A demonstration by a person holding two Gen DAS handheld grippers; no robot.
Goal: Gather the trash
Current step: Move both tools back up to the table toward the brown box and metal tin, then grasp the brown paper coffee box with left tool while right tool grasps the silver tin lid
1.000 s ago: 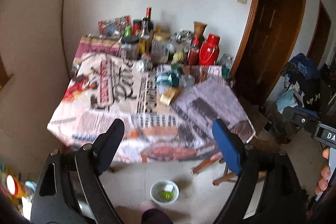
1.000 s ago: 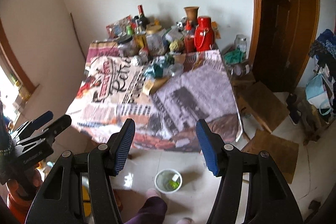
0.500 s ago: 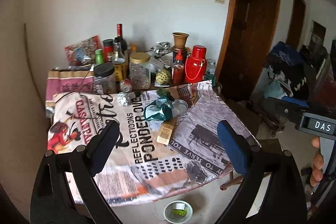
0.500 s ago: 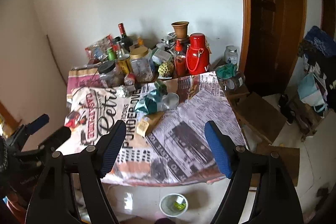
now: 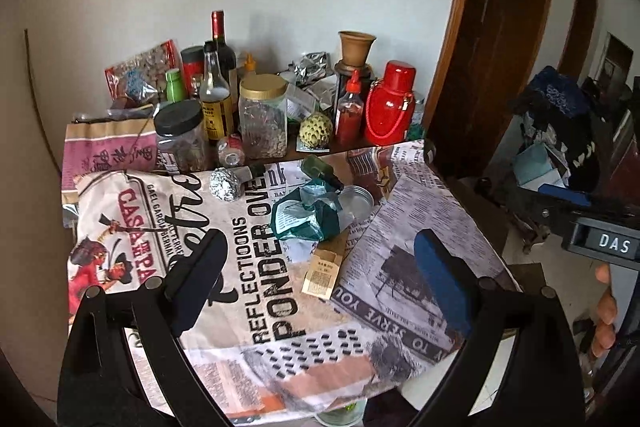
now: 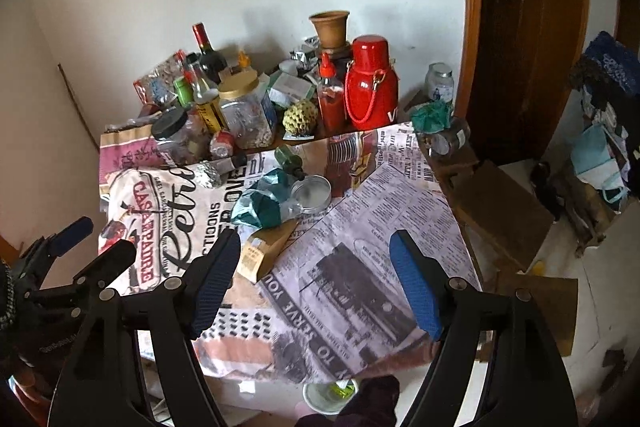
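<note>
Nearest in the left wrist view, the left gripper (image 5: 316,279) has its two dark blue pads spread wide, with nothing between them. In the right wrist view the right gripper (image 6: 314,281) is wide apart too and holds nothing.

Only the right wrist view shows the small white bowl with something green in it (image 6: 329,393) on the floor in full; the left view cuts it off at the bottom edge. Only the left wrist view shows a person's fingers (image 5: 604,311) at the right edge.

Both grippers hang over the near end of the table covered in printed newspaper sheets (image 5: 408,219). Past the left gripper's pads lies the small tan cardboard box (image 5: 325,269), flat on the paper. Just behind it, touching it, is the crumpled teal plastic wrapper (image 5: 306,213). Beside the wrapper sits a round clear lid (image 5: 356,201). To the left, a little farther, is the crumpled ball of silver foil (image 5: 225,183).

At the far end, by the wall, stand a red flask with a cord handle (image 5: 390,109) and a clear jar with a gold lid (image 5: 263,115).
</note>
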